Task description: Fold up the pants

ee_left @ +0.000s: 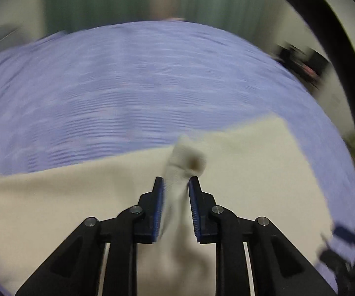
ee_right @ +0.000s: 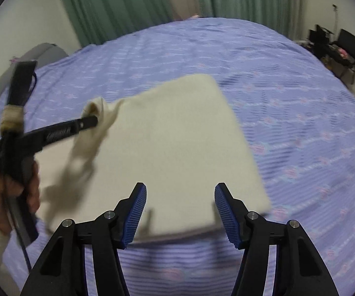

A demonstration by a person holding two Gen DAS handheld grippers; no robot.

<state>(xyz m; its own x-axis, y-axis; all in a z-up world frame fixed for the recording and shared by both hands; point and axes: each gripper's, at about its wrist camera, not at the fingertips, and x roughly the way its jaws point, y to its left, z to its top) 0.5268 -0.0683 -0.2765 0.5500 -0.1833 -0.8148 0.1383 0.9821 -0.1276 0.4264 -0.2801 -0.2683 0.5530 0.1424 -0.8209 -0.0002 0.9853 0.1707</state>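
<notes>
Cream pants lie folded into a rectangle on a blue-purple bedspread. In the left wrist view my left gripper is shut on a bunched-up strip of the pants, which rises between its blue pads. The right wrist view shows that same left gripper at the pants' left side, lifting a fold of cloth, with a hand on its handle. My right gripper is open above the near edge of the pants, with nothing pinched between its fingers.
Green curtains hang behind the bed. A dark chair and clutter stand at the back right. A grey padded thing sits at the bed's left side. A black cable crosses the left wrist view's right side.
</notes>
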